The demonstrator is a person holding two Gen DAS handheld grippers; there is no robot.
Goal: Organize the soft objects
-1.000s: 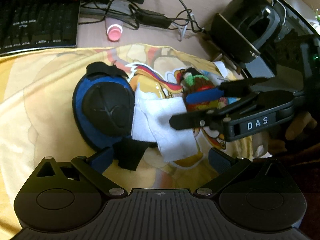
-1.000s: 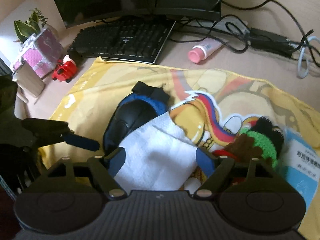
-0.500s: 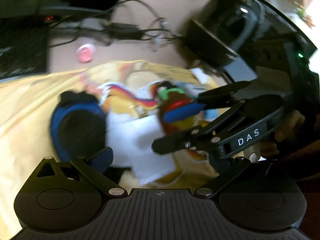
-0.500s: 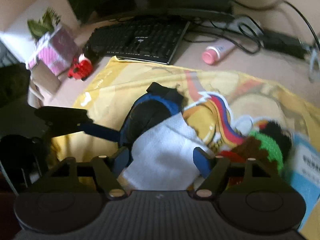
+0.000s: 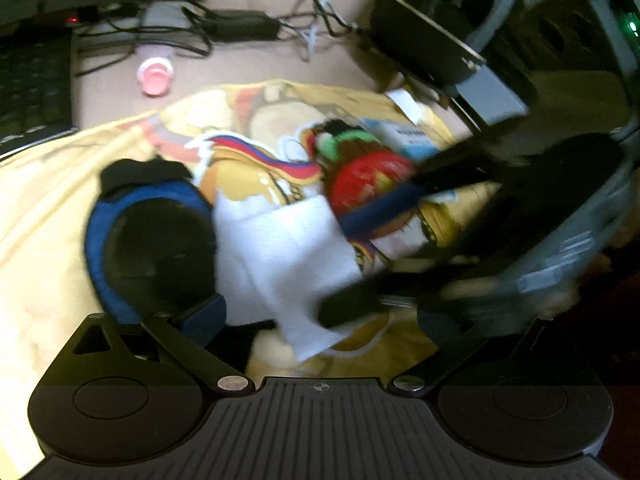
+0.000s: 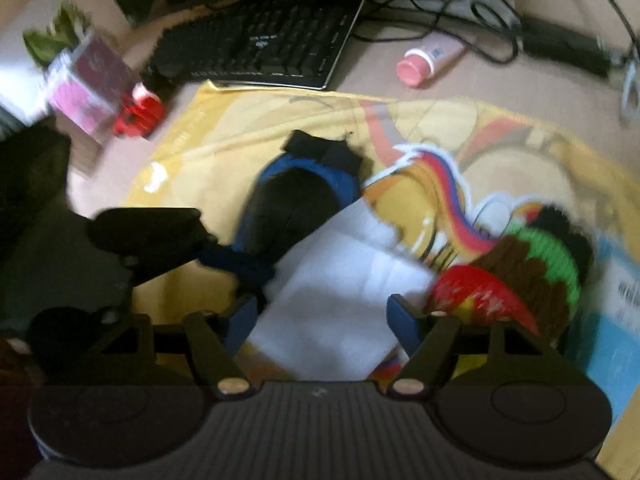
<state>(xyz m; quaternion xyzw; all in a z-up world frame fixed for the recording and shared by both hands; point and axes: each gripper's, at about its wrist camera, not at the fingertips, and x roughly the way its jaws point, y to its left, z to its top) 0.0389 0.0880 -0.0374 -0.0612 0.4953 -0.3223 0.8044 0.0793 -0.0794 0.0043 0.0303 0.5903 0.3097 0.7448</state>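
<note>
- While the white folded cloth [image 6: 340, 304] lies flat at centre of the yellow printed blanket [image 6: 248, 136], nothing looks sorted yet.
- Right gripper [image 6: 322, 316] straddles it, jaws opening, holding nothing.
- Left gripper [image 5: 320, 320] wide open, empty.
- Blue-black pad [image 6: 296, 204] touches at 10 o'clock, crocheted toy [image 6: 516, 276] at 3; keyboard [image 6: 264, 44] crowds 12.
</note>
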